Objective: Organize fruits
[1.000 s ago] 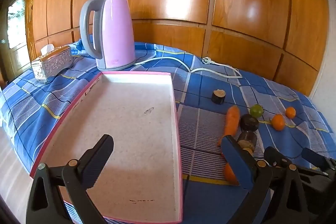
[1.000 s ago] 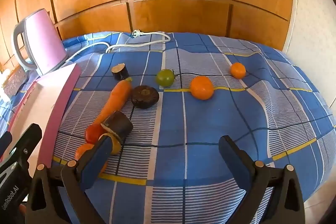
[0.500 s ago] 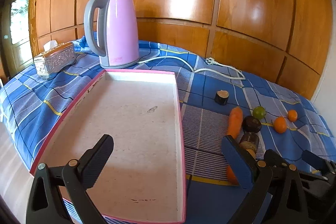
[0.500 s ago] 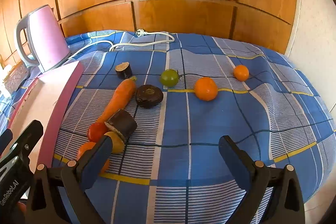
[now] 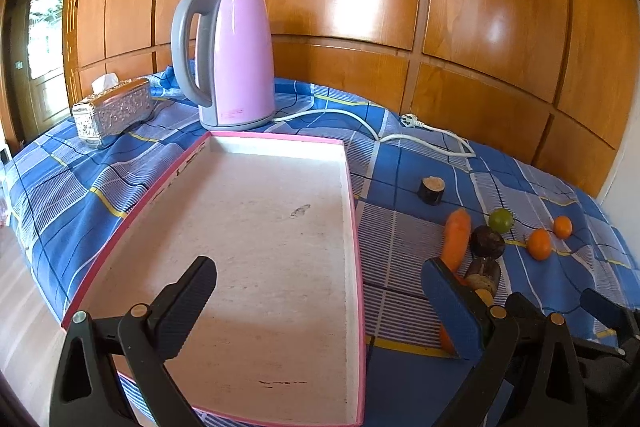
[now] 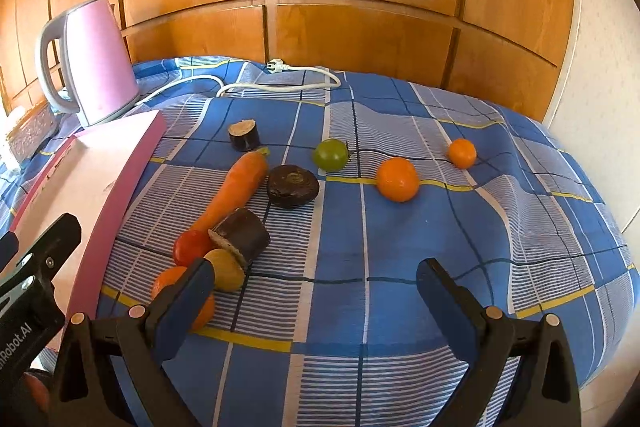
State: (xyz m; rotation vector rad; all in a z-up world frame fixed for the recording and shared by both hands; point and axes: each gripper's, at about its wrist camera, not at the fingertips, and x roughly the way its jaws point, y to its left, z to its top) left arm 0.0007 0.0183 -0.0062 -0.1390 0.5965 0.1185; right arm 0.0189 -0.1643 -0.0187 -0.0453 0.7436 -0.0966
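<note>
A pink-rimmed white tray [image 5: 352, 187] lies empty on the blue checked cloth. To its right lie a carrot [image 6: 236, 189], a dark round fruit [image 6: 293, 185], a green fruit [image 6: 330, 155], two oranges [image 6: 397, 179] [image 6: 462, 153], two dark cut pieces [image 6: 244, 135] [image 6: 240, 237], a red fruit [image 6: 191, 246], a yellow fruit [image 6: 225, 269] and another orange [image 6: 172, 277]. My left gripper [image 5: 320, 299] hovers open over the tray's near end. My right gripper [image 6: 316, 301] is open above the cloth, just right of the nearest fruits.
A pink kettle [image 5: 228, 59] stands behind the tray, its white cord [image 5: 400, 131] trailing right. A silver tissue box [image 5: 114, 109] sits at the far left. Wood panelling backs the table; the cloth drops off at the right and near edges.
Both grippers have drawn a little lower and closer toward the table, so the tray and fruits look larger. Nothing was picked up and no fruit moved.
</note>
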